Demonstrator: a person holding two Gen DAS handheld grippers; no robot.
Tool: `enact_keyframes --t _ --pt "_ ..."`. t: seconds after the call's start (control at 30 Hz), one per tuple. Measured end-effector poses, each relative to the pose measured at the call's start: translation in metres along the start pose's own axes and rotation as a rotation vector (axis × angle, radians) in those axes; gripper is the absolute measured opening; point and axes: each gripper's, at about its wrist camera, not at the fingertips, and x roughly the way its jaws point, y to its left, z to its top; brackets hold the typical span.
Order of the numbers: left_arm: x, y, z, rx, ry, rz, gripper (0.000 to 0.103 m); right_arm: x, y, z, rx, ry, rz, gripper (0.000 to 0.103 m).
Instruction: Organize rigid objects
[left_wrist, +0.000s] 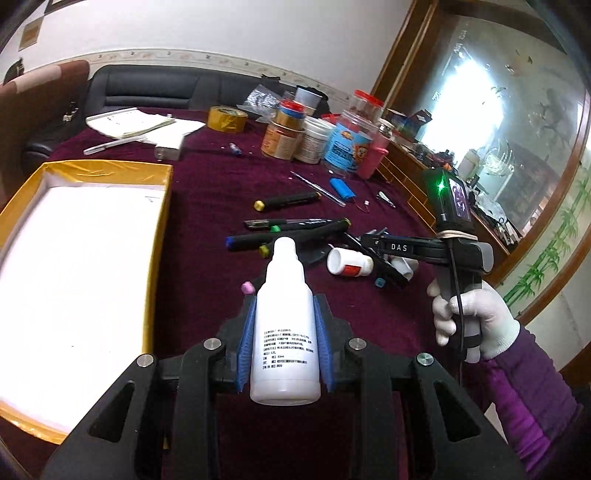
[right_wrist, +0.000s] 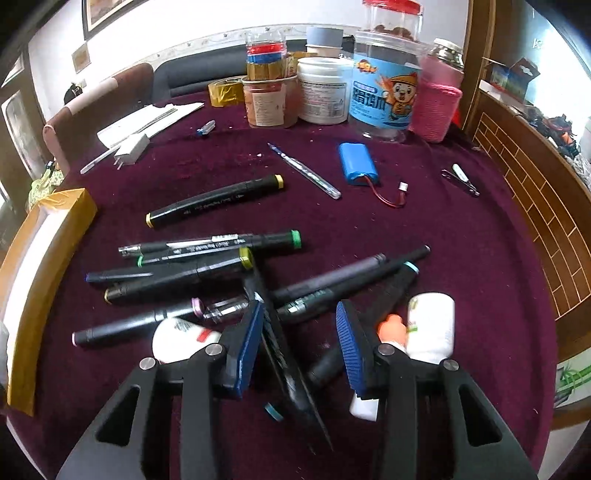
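White smooth plastic bottle (left_wrist: 284, 332) clamped between ribbed blue pads (left_wrist: 246, 343).

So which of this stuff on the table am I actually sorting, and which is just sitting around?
Job in hand:
- white bottle, clamped in the left gripper
- yellow box, likely the destination
- marker pile
- small white bottle beside the right gripper
- blue battery pack

Probably just lying about:
- jars at the back
- tape roll
- papers
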Motion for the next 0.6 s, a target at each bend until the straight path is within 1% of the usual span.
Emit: enact_keyframes --t 0.1,0.17,0.23,0.3,0.47,0.53,0.6 --pt "-0.003 0.008 -0.001 -0.017 -0.005 0.009 0.027 0.003 0.005 0.003 -0.014 0.022 0.009 0.036" --pt "-0.002 0.012 -0.002 -0.030 -0.001 0.009 0.027 0.010 0.010 0.002 -0.029 0.054 -0.008 0.034" --pt "-0.001 0.014 -0.003 -0.041 0.003 0.005 0.027 0.016 0.013 0.000 -0.044 0.086 -0.007 0.014" --pt "-0.002 0.016 -0.003 -0.047 0.003 0.003 0.027 0.016 0.008 -0.004 -0.021 0.081 -0.008 0.012" --pt "-0.012 0.027 0.005 -0.055 -0.021 0.012 0.027 -0.016 -0.014 -0.009 0.092 0.018 0.094 0.013" --pt "-0.015 0.034 0.011 -0.062 -0.024 0.011 0.027 -0.031 -0.014 -0.007 0.115 0.002 0.139 0.013" --pt "-0.015 0.049 0.019 -0.089 -0.015 0.000 0.027 -0.044 -0.004 -0.003 0.120 -0.001 0.208 0.013"
